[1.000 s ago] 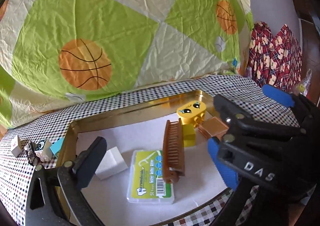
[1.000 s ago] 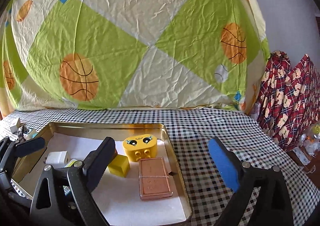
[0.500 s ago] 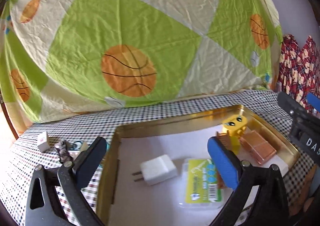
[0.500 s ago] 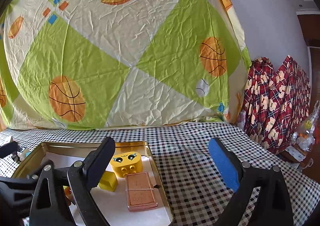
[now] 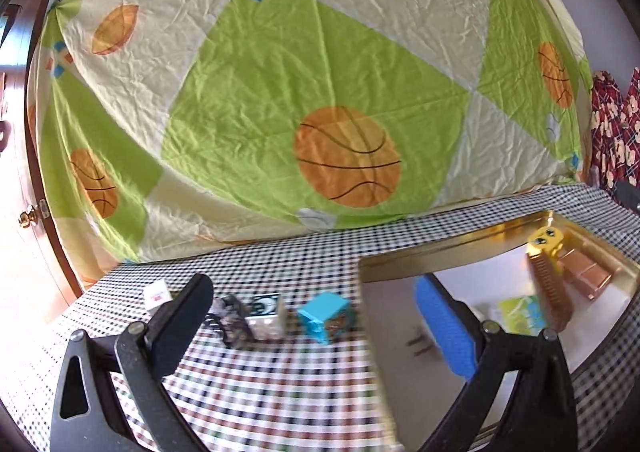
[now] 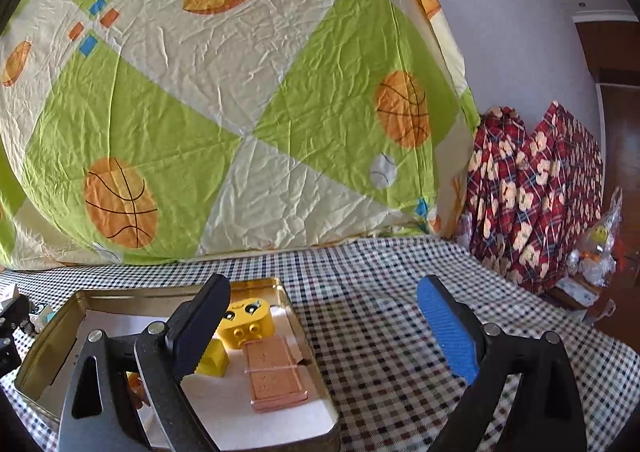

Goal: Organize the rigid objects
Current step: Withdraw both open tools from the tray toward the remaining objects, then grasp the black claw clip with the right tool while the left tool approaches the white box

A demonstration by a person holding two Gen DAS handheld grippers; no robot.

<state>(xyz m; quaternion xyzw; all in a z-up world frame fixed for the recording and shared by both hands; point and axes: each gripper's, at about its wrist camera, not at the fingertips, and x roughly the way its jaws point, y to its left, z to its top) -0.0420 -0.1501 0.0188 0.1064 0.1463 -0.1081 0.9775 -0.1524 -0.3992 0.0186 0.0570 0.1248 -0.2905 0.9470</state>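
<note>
Rigid objects are split between a gold metal tray lined with white paper and the black-and-white checked tablecloth beside it. Inside the tray, in the right wrist view, a yellow toy block with a cartoon face stands at the far end; a copper-coloured rectangular tin lies just in front of it, and a smaller plain yellow block sits to the left, partly hidden by a gripper finger. The left wrist view adds a brown ridged comb lying lengthwise in the tray and a green-labelled clear plastic box beside it.

Outside the tray, on the cloth, a turquoise toy cube lies near the tray's left wall. Further left are a white block with a printed eye, a dark metallic item too blurred to identify, and a small white cube.

Left gripper is spread wide and holds nothing; it is aimed at the loose items on the cloth. Right gripper is likewise spread wide and empty, over the tray's right edge.
</note>
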